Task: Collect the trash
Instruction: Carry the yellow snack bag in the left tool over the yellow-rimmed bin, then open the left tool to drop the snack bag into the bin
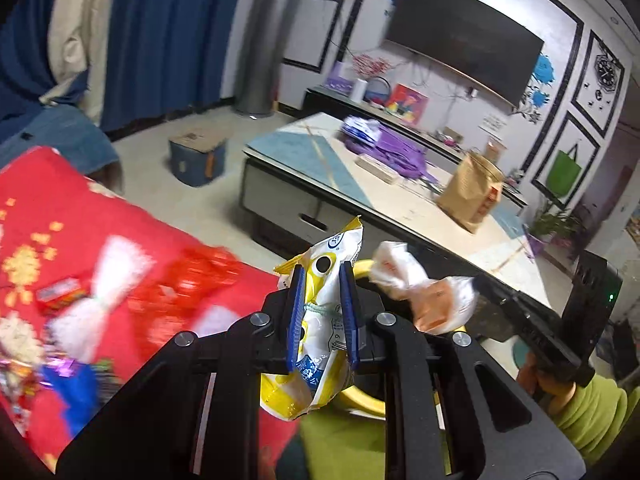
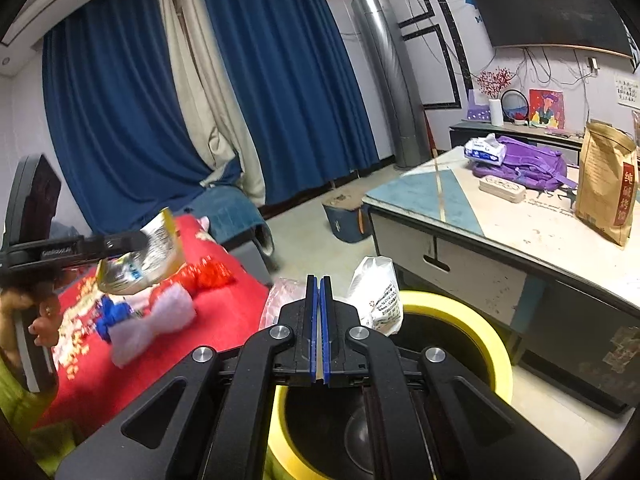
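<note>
Between my left claw (image 1: 322,308) pads sits a yellow-and-white wrapper (image 1: 316,320), clamped across its middle, its torn top sticking up toward 12 o'clock and its tail hanging down toward 6. I judge it very light, crinkly and slick, a film that folds rather than resists, so the flat middle is the right place to pinch; an edge grip could slide out. From the right wrist view the same wrapper (image 2: 140,256) shows at 9 o'clock, held over the red blanket (image 2: 224,320).

My right claw (image 2: 319,320) has its blue pads together; I see nothing between them there. In the left view, though, a crumpled white-and-orange bag (image 1: 424,284) hangs near its tip at 3 o'clock, and I cannot tell whether it is gripped.

Just below and toward 5 o'clock of the right claw stands the yellow-rimmed bin (image 2: 472,320), with a white plastic bag (image 2: 378,292) at its rim. By my judgement the wrapper needs carrying over that opening before release.

More scraps lie on the blanket at 9 o'clock: a white fluffy piece (image 1: 100,300) and a small red box (image 1: 56,292). Beyond the bin at 2 o'clock stands the bench (image 2: 500,220).
</note>
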Motion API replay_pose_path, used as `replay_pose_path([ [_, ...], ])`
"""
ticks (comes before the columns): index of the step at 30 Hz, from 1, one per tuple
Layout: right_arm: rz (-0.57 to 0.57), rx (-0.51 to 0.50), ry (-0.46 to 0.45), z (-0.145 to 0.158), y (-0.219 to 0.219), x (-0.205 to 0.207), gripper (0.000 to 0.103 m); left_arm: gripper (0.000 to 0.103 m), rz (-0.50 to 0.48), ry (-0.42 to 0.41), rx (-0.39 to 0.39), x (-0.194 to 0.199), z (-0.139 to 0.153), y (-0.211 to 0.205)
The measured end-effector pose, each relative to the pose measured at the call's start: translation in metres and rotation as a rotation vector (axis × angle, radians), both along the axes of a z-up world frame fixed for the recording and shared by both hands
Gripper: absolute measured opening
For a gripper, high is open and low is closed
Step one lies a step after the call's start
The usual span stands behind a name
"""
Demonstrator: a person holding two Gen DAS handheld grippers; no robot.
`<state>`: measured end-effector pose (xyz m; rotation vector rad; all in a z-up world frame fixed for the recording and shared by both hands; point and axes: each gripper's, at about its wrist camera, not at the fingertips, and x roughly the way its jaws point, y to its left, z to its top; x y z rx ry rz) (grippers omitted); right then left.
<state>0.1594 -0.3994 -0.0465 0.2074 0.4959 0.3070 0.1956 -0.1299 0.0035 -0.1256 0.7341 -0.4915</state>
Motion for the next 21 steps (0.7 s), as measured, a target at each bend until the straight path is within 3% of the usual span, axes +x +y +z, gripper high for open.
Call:
replay_pose_path([
  [3, -0.011, -0.035, 0.034, -0.01, -0.007, -0.002, 0.002, 0.012, -0.038, 0.032, -0.04, 0.004, -0.017, -0.024],
  [11, -0.047, -0.025, 0.161, -0.048, -0.033, -0.006, 0.002, 0.012, -0.141, 0.115, -0.003, 0.009, -0.067, -0.084],
  [18, -0.078, 0.0, 0.222, -0.061, -0.045, -0.005, 0.005, 0.013, -0.182, 0.158, 0.032, 0.009, -0.093, -0.104],
  [20, -0.09, 0.008, 0.226, -0.061, -0.048, -0.005, 0.006, 0.024, -0.18, 0.155, 0.03, 0.009, -0.093, -0.104],
  [21, -0.1, 0.008, 0.226, -0.061, -0.05, -0.004, 0.008, 0.038, -0.175, 0.149, 0.031, 0.008, -0.093, -0.103],
])
